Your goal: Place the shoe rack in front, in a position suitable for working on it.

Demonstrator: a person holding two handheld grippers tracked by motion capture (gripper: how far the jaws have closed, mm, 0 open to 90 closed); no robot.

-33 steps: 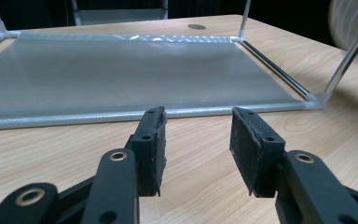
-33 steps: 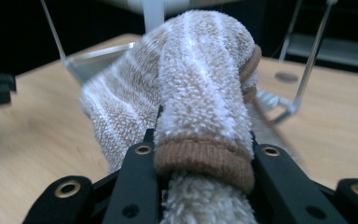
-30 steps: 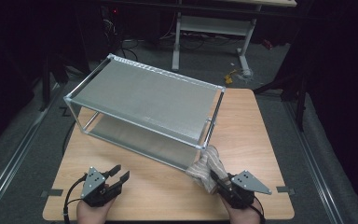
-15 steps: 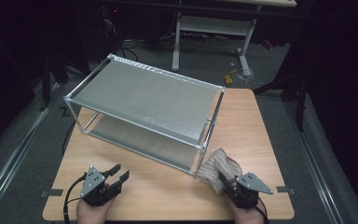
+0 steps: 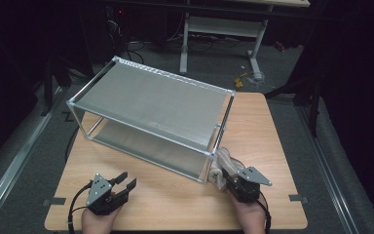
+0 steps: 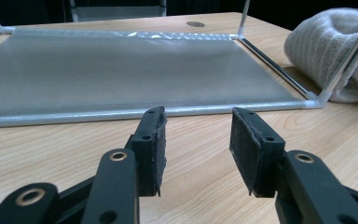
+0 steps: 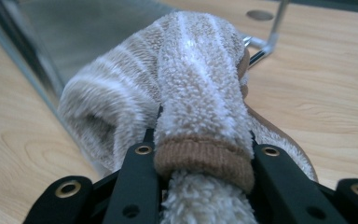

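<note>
From the high view, the right tongs [image 5: 227, 176] hold a fuzzy sock [image 5: 221, 165] right at the near corner post of the metal rack [image 5: 151, 105]. The sock is not on a shelf yet, so I think that part is left. The left tongs [image 5: 124, 183] wait far to the side, with bare table [image 5: 175, 195] ahead.

In the left gripper view, the left tongs [image 6: 196, 140] are partly open and empty. The low shelf edge [image 6: 121, 113] lies just ahead.

In the right gripper view, the right tongs [image 7: 204, 154] squeeze the sock [image 7: 191, 93]. The rack post [image 7: 279, 23] stands close behind it, with open table to its right.
</note>
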